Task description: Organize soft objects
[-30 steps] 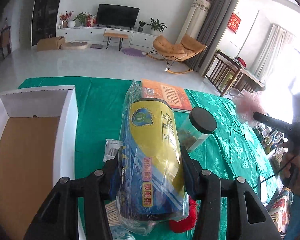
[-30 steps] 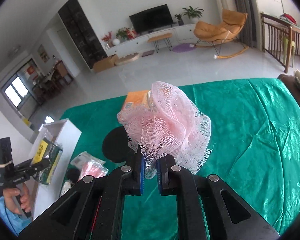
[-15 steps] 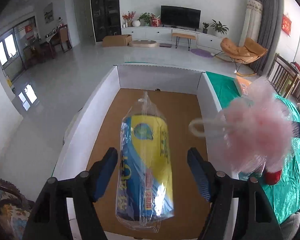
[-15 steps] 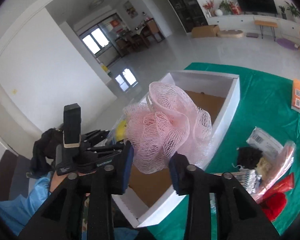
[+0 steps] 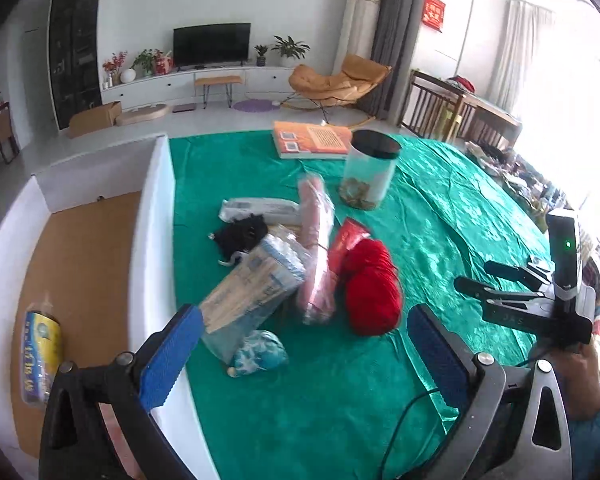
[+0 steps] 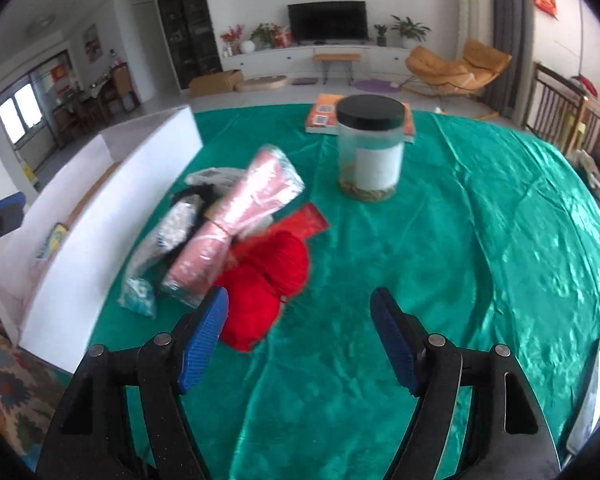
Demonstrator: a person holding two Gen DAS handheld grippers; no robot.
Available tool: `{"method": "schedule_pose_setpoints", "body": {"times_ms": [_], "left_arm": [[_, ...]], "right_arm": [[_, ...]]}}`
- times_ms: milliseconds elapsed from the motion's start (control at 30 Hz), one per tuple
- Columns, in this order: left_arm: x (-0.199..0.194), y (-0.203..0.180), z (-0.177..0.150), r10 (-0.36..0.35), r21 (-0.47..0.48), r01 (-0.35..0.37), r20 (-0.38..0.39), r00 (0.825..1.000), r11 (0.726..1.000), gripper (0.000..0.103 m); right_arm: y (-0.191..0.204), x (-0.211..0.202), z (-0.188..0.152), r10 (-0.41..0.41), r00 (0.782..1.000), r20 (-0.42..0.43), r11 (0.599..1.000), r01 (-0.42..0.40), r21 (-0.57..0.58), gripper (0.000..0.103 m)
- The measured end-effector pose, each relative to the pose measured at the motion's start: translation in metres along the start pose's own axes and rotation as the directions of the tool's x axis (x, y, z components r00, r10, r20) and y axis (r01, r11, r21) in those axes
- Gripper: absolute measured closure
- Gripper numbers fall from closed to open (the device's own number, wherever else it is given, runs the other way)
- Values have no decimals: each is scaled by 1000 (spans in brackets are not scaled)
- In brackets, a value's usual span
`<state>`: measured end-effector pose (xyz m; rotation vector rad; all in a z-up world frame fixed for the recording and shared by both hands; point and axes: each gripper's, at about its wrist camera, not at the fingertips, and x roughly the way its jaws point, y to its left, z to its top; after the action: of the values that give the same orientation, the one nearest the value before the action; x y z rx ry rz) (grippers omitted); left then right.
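Both your grippers, left gripper (image 5: 300, 344) and right gripper (image 6: 300, 328), just opened wide, empty. Red yarn (image 6: 266, 280) abuts pink roll (image 6: 236, 220) mid-table: sloppy grab drags both, snags strands.

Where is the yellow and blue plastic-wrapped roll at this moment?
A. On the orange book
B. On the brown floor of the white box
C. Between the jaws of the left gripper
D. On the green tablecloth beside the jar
B: the yellow and blue plastic-wrapped roll lies on the brown floor inside the white box, free of both grippers.
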<state>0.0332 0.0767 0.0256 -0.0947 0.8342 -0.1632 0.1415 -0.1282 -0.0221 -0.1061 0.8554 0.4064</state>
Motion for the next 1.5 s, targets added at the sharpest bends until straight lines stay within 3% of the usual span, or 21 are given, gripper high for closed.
{"method": "schedule_pose_setpoints", "body": {"times_ms": [67,133,233,333,433,733,1500], "left_arm": [[36,-29,-16,-27,22,29,-68,997,999,1],[65,-49,-30,-25,54,32,-114,993,998,1],[94,-64,-42,19,125,-1,-141,990,992,1],[109,-67,-45,38,147,-16,-147,988,989,1],[122,-63,-43,47,123,-28,-149,988,992,1],[146,-50,-31,106,118,-92,-119,987,989,0],[149,-48,-29,92,116,-78,-123,988,990,0]], "right_arm": [[-39,15,-22,-115,993,-40,990,118,72,26],[-64,24,-36,-177,982,-72,974,185,128,26],[-92,20,-30,-209,973,-98,951,225,212,26],[-98,30,-24,-298,951,-77,934,307,185,26],[-114,44,-22,-273,960,-68,933,282,223,26],[-134,66,-18,-301,950,-84,916,312,250,20],[-136,67,-18,-287,954,-83,920,299,253,17]]}}
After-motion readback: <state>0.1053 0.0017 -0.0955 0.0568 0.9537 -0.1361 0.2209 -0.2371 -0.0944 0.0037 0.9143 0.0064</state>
